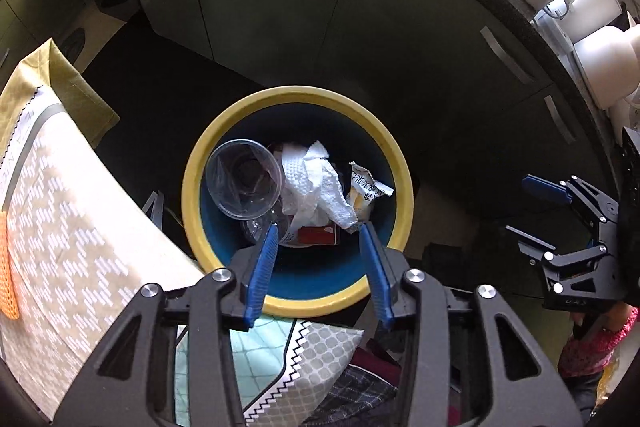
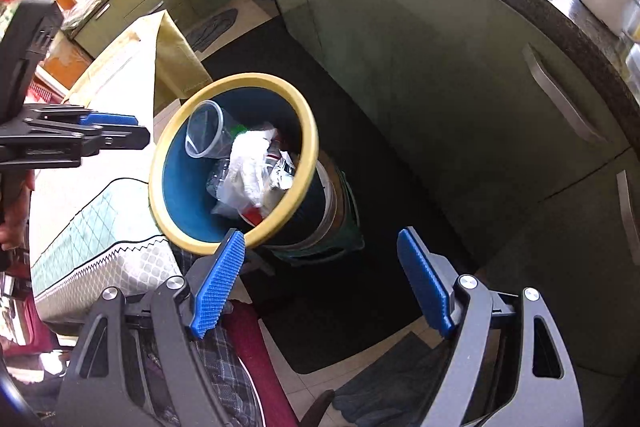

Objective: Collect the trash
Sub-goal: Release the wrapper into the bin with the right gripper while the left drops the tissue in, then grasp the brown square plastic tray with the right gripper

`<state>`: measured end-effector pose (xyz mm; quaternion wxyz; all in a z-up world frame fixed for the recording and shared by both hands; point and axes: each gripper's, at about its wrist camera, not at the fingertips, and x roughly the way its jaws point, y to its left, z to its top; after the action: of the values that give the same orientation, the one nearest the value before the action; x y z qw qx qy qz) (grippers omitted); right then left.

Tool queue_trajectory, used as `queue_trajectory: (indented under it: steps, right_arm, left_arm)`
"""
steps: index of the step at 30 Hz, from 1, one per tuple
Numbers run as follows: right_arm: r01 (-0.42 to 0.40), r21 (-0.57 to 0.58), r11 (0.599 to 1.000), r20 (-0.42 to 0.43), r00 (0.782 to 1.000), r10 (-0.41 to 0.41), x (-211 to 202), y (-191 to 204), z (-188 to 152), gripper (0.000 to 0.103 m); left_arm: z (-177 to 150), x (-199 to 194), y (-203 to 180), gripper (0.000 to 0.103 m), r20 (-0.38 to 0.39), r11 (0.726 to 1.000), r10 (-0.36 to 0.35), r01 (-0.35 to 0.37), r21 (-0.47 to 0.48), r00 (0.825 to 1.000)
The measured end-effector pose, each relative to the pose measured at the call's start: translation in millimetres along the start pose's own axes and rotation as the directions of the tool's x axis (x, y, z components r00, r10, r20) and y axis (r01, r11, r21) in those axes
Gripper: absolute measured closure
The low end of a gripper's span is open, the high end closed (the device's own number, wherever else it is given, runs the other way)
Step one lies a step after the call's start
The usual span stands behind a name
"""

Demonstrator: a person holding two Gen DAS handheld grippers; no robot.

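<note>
Nearest the lens, the left gripper (image 1: 320, 239) hangs over the yellow-rimmed bin (image 1: 394, 151) at frame centre, its blue pads partly spread with nothing between them. The right gripper (image 2: 320, 251) is spread wide and empty too, low in its view. Inside the bin lie a clear plastic cup (image 1: 244, 185), crumpled tissue (image 1: 316, 183) and a torn wrapper (image 1: 366, 193). Judging by that, several pieces are already collected; whether more trash waits elsewhere cannot be told.
</note>
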<state>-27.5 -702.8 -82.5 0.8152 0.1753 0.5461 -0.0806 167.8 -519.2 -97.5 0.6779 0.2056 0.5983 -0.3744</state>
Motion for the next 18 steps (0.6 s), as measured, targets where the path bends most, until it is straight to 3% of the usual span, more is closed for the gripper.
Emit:
queue_trajectory:
  steps: [5, 10, 13, 16, 18]
  right_arm:
    - [-0.008, -0.086, 0.996, -0.01, 1.0, 0.007, 4, 34, 15, 0.025]
    - [-0.084, -0.258, 0.962, -0.02, 0.996, 0.082, 12, 127, 44, 0.025]
    - [-0.151, -0.404, 0.902, -0.051, 0.988, 0.143, 21, 210, 63, 0.025]
    - [-0.205, -0.55, 0.81, -0.079, 0.978, 0.195, 34, 309, 84, 0.025]
    - [-0.247, -0.617, 0.748, -0.098, 0.966, 0.238, 40, 366, 96, 0.025]
  left_arm:
    - [-51, -64, 51, 0.058, 0.053, 0.997, 0.017, -0.013, -0.072, 0.998]
    - [-143, -139, 133, 0.054, 0.117, 0.968, 0.108, -0.078, -0.237, 0.987]
    - [-201, -180, 182, 0.053, 0.156, 0.926, 0.175, -0.108, -0.363, 0.972]
    - [-252, -215, 230, 0.048, 0.18, 0.864, 0.266, -0.152, -0.481, 0.947]
    - [-281, -227, 259, 0.048, 0.178, 0.824, 0.29, -0.151, -0.546, 0.94]
